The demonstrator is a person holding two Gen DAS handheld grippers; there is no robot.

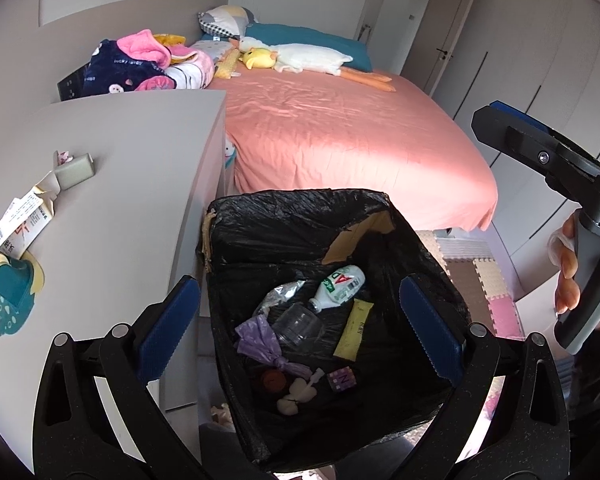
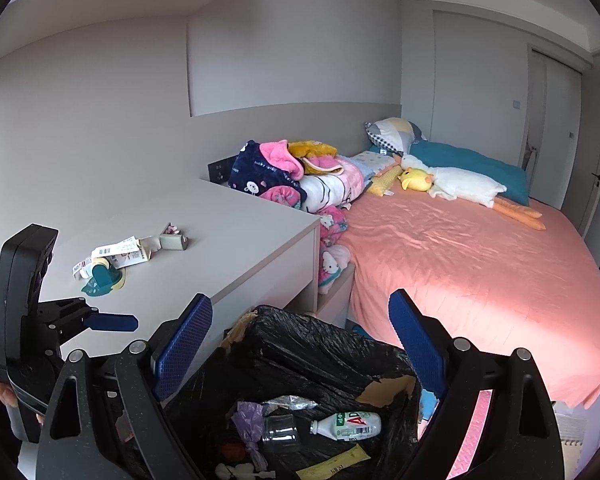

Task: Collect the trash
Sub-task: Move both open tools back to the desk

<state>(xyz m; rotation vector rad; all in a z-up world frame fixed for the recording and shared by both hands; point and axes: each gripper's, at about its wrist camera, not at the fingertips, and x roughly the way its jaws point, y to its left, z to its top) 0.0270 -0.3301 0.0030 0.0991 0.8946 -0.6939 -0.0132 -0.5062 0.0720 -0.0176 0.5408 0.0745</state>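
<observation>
Both hovering spread and empty, left gripper (image 1: 300, 320) and right gripper (image 2: 300, 344) over the bin (image 1: 420, 248); risking torn wrappers (image 2: 116, 258) sliding off the desk (image 2: 228, 240) under a careless pinch.

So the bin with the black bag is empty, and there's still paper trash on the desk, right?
Not quite. The bin isn't empty: the left wrist view shows a white bottle, a yellow wrapper and a purple bag already lying inside it. The rest is right: paper trash is on the desk.
</observation>
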